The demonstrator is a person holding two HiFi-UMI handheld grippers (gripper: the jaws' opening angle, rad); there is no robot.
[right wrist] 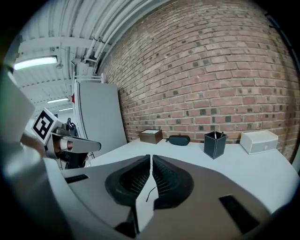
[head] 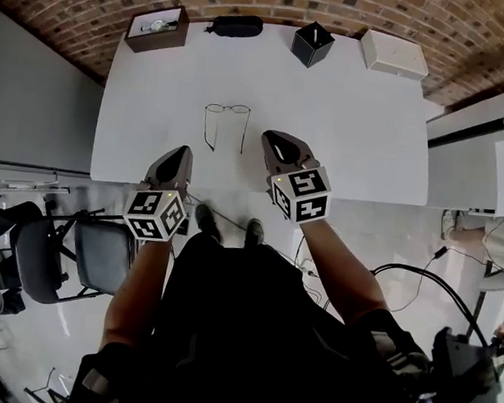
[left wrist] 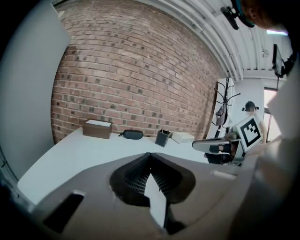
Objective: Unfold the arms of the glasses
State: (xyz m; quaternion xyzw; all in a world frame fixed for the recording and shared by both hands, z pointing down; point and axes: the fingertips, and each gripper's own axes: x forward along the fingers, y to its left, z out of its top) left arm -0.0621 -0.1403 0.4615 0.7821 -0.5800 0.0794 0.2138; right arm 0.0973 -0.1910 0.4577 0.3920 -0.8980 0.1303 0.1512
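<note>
The glasses [head: 228, 109] lie on the white table [head: 355, 144], lenses toward the far side and both thin arms stretched out toward me. In the head view my left gripper [head: 182, 151] hovers over the table's near edge, to the left of and nearer than the glasses. My right gripper [head: 268, 137] hangs just right of the right arm's tip. The left gripper view shows the left gripper [left wrist: 150, 155] with its jaws together and nothing between them. The right gripper [right wrist: 150, 157] is likewise shut and empty. Neither gripper touches the glasses.
Along the table's far edge, by the brick wall, stand a brown box [head: 157, 28], a black glasses case [head: 235, 25], a black pen holder [head: 312, 43] and a white box [head: 394, 54]. A dark chair [head: 69, 254] stands on the floor at the near left.
</note>
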